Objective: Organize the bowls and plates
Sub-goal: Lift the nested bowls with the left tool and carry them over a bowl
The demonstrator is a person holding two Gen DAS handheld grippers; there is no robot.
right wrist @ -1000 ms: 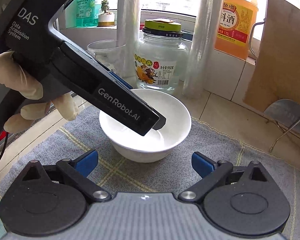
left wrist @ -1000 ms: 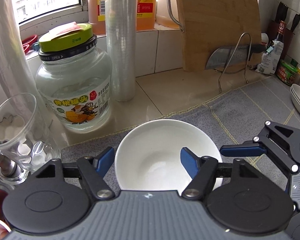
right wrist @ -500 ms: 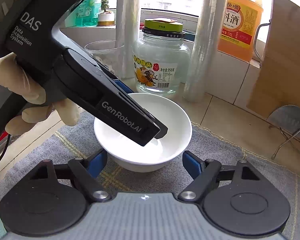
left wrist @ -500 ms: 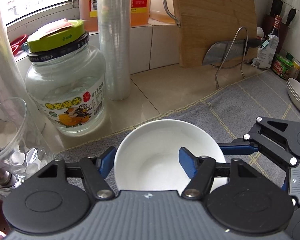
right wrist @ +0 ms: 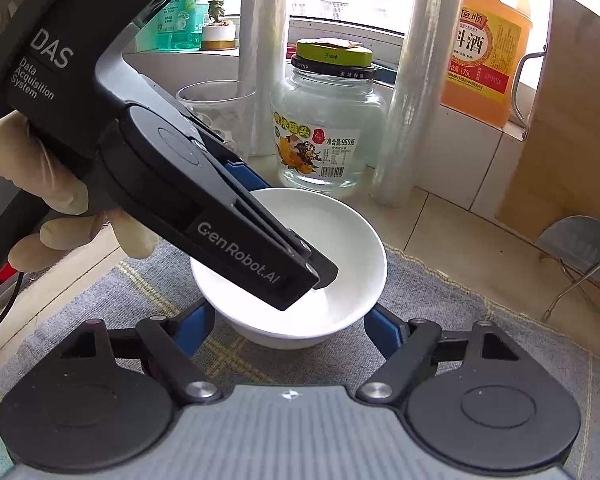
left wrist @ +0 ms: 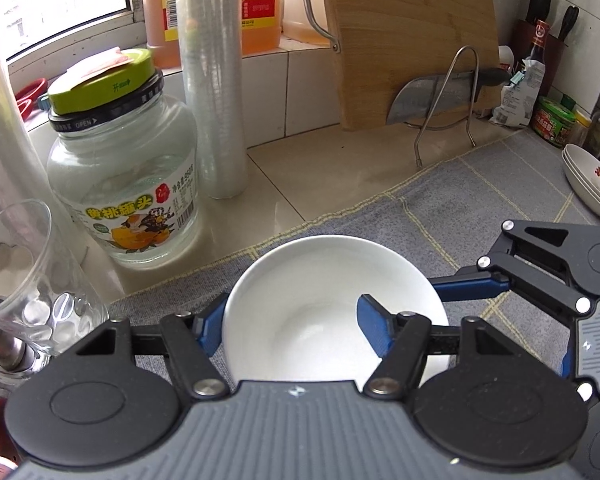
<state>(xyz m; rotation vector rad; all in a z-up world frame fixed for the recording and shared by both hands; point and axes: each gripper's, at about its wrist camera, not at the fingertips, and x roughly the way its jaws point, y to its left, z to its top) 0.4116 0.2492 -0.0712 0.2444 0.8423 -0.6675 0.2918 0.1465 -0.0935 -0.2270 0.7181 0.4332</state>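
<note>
A white bowl [left wrist: 320, 292] sits on the grey mat [left wrist: 480, 208]; it also shows in the right wrist view [right wrist: 340, 248]. My left gripper [left wrist: 292, 320] is open with one finger outside the bowl's left wall and the other inside the bowl. My right gripper [right wrist: 288, 324] is open, its two fingers on either side of the bowl's base, low on the mat. The right gripper [left wrist: 472, 284] shows beside the bowl in the left wrist view. A stack of white plates [left wrist: 592, 184] lies at the far right of the mat.
A glass jar with a green lid [left wrist: 120, 160], a roll of cling film [left wrist: 216, 80], a glass mug [left wrist: 16, 276], an orange bottle [right wrist: 488, 40], a wooden cutting board [left wrist: 412, 32] and a cleaver on a wire rack [left wrist: 440, 96] stand along the tiled back edge.
Both grippers have moved closer around the bowl. The right gripper's fingers have come up to the bowl's sides. The bowl has stayed on the mat.
</note>
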